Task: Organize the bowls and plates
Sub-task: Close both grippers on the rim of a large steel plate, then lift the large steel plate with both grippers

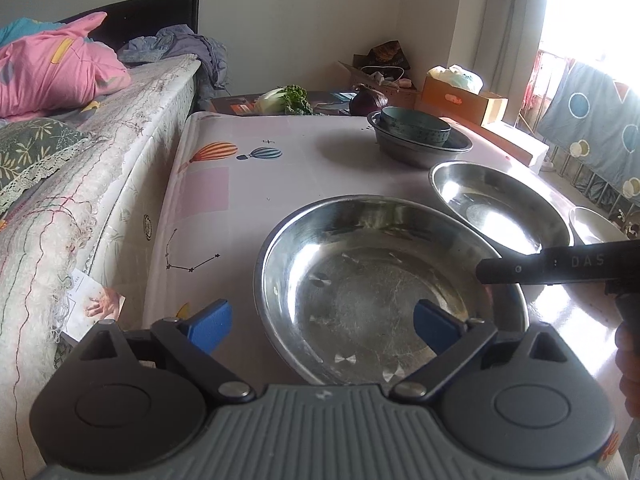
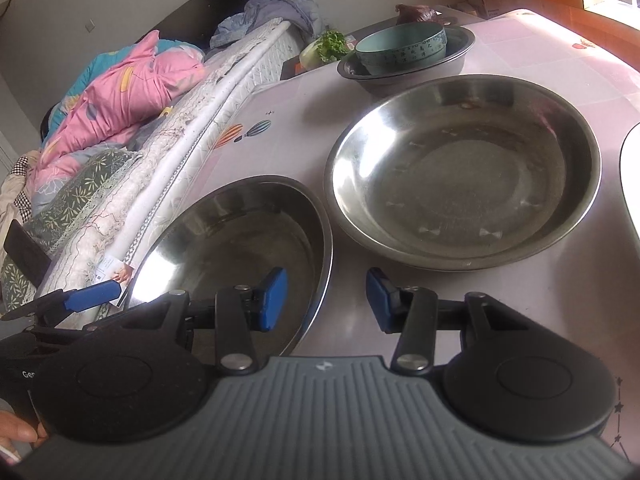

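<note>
Two shallow steel bowls lie side by side on the table. My left gripper (image 1: 322,326) is open, its blue pads astride the near-left rim of the near steel bowl (image 1: 384,280). My right gripper (image 2: 326,300) is open, its pads astride the right rim of that same bowl (image 2: 240,248). The second steel bowl (image 2: 464,168) lies just beyond, also in the left wrist view (image 1: 500,208). A teal ceramic bowl (image 2: 400,50) sits inside a steel basin (image 2: 460,48) at the table's far end, also in the left wrist view (image 1: 416,126). A white dish (image 1: 592,226) shows at the right edge.
The table (image 1: 248,184) wears a pale cloth with balloon prints. A bed (image 1: 80,160) with pink bedding runs along its left side. Greens (image 1: 286,100) and a purple vegetable (image 1: 368,100) lie past the far end. Cardboard boxes (image 1: 460,100) stand at the back right.
</note>
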